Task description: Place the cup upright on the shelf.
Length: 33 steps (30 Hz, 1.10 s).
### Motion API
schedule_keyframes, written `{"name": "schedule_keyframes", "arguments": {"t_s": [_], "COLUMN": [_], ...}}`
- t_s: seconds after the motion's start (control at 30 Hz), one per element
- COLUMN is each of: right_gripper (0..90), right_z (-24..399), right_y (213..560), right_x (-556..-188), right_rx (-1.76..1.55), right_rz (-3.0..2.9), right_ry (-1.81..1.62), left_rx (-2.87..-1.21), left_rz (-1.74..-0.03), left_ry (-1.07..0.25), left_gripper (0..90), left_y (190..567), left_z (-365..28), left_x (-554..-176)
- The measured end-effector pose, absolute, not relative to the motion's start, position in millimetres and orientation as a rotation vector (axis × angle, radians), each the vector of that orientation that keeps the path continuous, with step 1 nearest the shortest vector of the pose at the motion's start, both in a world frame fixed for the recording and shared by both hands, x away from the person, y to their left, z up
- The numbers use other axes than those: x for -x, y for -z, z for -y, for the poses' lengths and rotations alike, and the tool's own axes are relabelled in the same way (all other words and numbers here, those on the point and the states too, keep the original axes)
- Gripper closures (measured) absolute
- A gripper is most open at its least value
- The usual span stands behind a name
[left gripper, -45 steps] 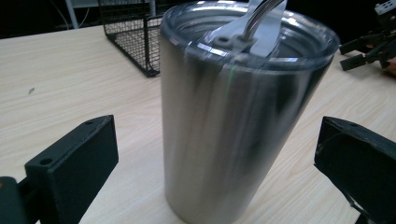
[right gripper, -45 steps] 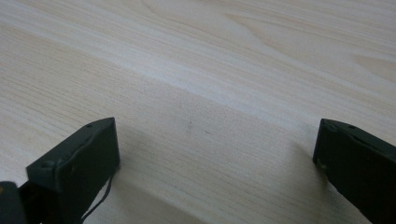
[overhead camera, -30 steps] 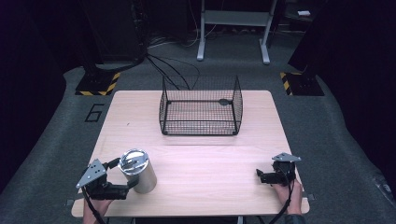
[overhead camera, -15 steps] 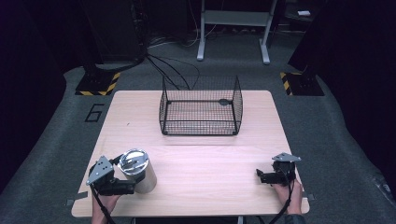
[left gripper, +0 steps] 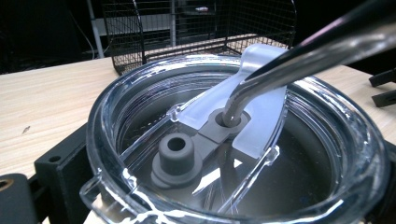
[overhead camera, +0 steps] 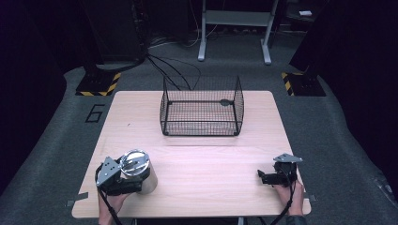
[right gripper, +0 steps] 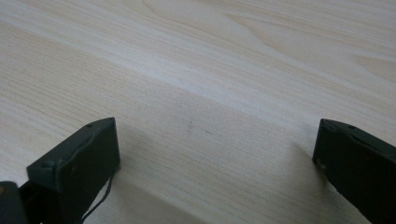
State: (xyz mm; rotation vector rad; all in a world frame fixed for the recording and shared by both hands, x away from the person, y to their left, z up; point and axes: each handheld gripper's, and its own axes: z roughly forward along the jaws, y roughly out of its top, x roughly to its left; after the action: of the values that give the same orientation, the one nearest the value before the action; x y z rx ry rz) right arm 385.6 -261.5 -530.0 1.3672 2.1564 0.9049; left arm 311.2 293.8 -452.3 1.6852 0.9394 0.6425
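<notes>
1. Jaws, L side: the left gripper (overhead camera: 126, 180) had its jaws spread wide, one on each side of a steel tumbler (overhead camera: 143, 177). In the left gripper view one black jaw sat just beside the rim at lower left. I couldn't tell whether the jaws were pressing on the tumbler or only flanking it.
2. Tumbler stood upright on the table (overhead camera: 211, 161), near the front-left corner. It had a clear lid (left gripper: 327, 140) on top. A bent metal straw (left gripper: 299, 53) went down through a grey seal in the lid's slider, w/ a second grey plug beside it.
3. Jaws, R side: the right gripper (overhead camera: 263, 177) was wide open w/ nothing between the jaws, just bare wood grain under them in the right gripper view (right gripper: 215, 154).
4. R gripper sat low over the table near the front-right corner, well apart from the tumbler, jaws pointing toward the table's middle. Grey plate (overhead camera: 287, 158) on top.
5. My hands came in from the front edge: left hand (overhead camera: 110, 206) behind the L unit, right hand (overhead camera: 287, 194) behind the R unit, cables trailing down.
6. Farther out: a black wire basket (overhead camera: 202, 112) stood at the far middle of the table, open top, apart from both grippers.
</notes>
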Motion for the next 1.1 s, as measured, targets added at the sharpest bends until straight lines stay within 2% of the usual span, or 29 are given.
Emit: {"name": "schedule_keyframes", "arguments": {"t_s": [0.53,1.1], "right_gripper": [0.1,0.1], "right_z": [261,261], "right_y": [530,530], "right_x": [-385,-385], "right_rx": [-1.385,-1.382], "right_rz": [-2.150,-2.152], "right_ry": [-0.911,-0.911], "left_rx": [-1.681,-1.709], "left_rz": [-0.939,-0.894], "left_ry": [-0.652,-0.645], "left_gripper": [3.8,3.7], "left_y": [446,424], "left_z": [-296,-285], "left_x": [-312,-331]}}
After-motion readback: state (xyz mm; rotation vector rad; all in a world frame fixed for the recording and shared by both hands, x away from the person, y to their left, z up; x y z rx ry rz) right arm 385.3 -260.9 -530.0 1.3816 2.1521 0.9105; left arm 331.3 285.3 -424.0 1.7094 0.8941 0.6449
